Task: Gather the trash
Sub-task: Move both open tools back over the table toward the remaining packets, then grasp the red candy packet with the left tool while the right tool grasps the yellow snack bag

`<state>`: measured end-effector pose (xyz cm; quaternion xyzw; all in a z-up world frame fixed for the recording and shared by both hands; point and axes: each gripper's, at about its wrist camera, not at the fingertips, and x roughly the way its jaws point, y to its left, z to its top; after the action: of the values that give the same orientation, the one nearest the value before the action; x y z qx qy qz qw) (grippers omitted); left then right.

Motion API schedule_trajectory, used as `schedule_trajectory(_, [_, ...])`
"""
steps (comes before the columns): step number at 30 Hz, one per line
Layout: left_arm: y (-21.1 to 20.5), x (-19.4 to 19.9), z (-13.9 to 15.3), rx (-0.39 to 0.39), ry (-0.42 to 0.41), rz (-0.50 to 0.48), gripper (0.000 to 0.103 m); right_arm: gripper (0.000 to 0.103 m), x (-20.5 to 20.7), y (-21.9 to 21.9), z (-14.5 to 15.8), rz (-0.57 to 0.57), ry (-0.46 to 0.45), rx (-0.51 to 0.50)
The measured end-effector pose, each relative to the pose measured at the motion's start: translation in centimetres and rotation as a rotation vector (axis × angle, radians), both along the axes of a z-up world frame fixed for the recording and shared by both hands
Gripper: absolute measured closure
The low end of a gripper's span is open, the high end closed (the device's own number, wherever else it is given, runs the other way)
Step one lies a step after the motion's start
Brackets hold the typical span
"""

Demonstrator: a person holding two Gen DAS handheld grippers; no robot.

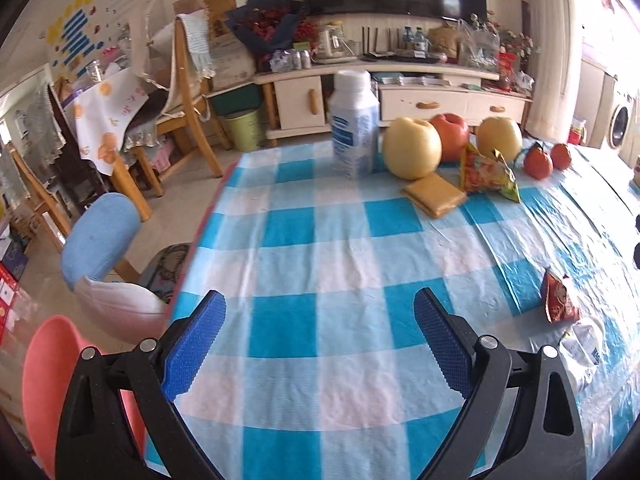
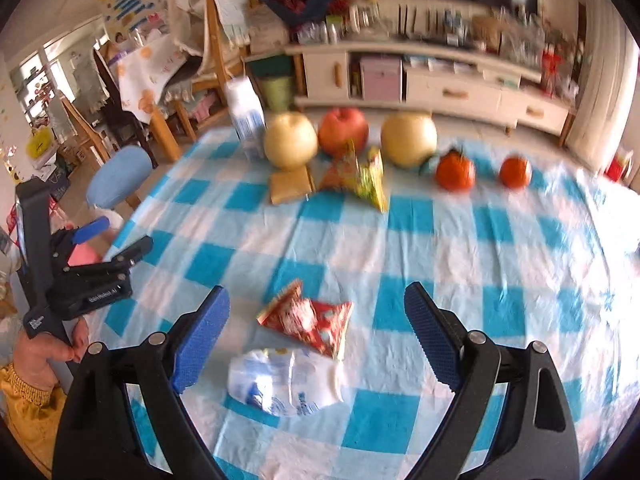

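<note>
Trash lies on a table with a blue-and-white checked cloth [image 2: 460, 248]. A red snack wrapper [image 2: 310, 322] and a crumpled white plastic wrapper [image 2: 284, 384] rest just ahead of my right gripper [image 2: 316, 290], which hangs open above them with nothing held. Farther back lie a yellow-green snack bag [image 2: 360, 176] and a flat brown packet [image 2: 290, 184], with a white bottle [image 2: 246, 116] upright behind. My left gripper [image 1: 320, 296] is open over bare cloth near the table's left edge. The red wrapper [image 1: 558, 300] and the white wrapper [image 1: 584, 354] lie to its right. A hand [image 2: 36, 354] holds the left gripper [image 2: 120, 236].
Two yellow pears [image 1: 412, 148], a red apple [image 1: 450, 130] and two tangerines [image 1: 538, 162] line the far side of the table. Off the left edge stand a blue stool [image 1: 100, 236], a pink chair [image 1: 44, 376] and a green bin [image 1: 244, 130]. A TV cabinet [image 1: 452, 102] runs along the back.
</note>
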<state>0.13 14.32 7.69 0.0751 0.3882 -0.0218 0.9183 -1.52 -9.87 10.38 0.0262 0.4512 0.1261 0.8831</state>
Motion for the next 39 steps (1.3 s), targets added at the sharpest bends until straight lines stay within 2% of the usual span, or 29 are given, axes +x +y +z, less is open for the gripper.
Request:
schedule_trajectory(6, [-0.6, 0.1, -0.6, -0.012, 0.023, -0.012, 0.009, 0.014, 0.7, 1.4, -4.7, 0.074, 0.114, -0.031])
schedule_trajectory(10, [-0.8, 0.4, -0.9, -0.042, 0.039, -0.019, 0.009, 0.014, 1.3, 1.9, -6.5, 0.091, 0.149, 0.003])
schedule_trajectory(19, [-2.3, 0.7, -2.1, -0.016, 0.071, -0.048, 0.009, 0.015, 2.9, 2.0, -8.2, 0.073, 0.183, 0.090])
schedule_trajectory(23, [-3.0, 0.7, -2.6, 0.001, 0.083, -0.066, 0.009, 0.021, 3.4, 1.7, -8.3, 0.049, 0.176, 0.108])
schedule_trajectory(32, [-4.2, 0.6, -3.5, 0.018, 0.102, -0.095, 0.009, 0.035, 2.9, 1.8, -8.0, 0.065, 0.137, 0.072])
schedule_trajectory(33, [-4.3, 0.6, -3.5, 0.016, 0.103, -0.097, 0.009, 0.039, 3.0, 1.8, -8.0, 0.067, 0.136, 0.068])
schedule_trajectory(34, [-4.3, 0.6, -3.6, 0.015, 0.104, -0.099, 0.009, 0.052, 2.9, 1.8, -7.9, 0.068, 0.132, 0.061])
schedule_trajectory(35, [-4.4, 0.6, -3.6, 0.014, 0.106, -0.101, 0.009, 0.058, 2.9, 1.8, -7.8, 0.074, 0.131, 0.054])
schedule_trajectory(36, [-4.5, 0.6, -3.7, 0.012, 0.107, -0.103, 0.009, 0.060, 2.8, 1.7, -7.8, 0.077, 0.133, 0.054])
schedule_trajectory(37, [-4.6, 0.6, -3.8, 0.008, 0.108, -0.104, 0.009, 0.081, 2.8, 1.6, -7.7, 0.075, 0.134, 0.049])
schedule_trajectory(38, [-4.6, 0.6, -3.8, 0.001, 0.110, -0.105, 0.009, 0.095, 2.9, 1.5, -7.8, 0.079, 0.140, 0.045])
schedule_trajectory(39, [-4.6, 0.6, -3.8, -0.004, 0.112, -0.105, 0.009, 0.099, 2.9, 1.4, -7.8, 0.073, 0.143, 0.036])
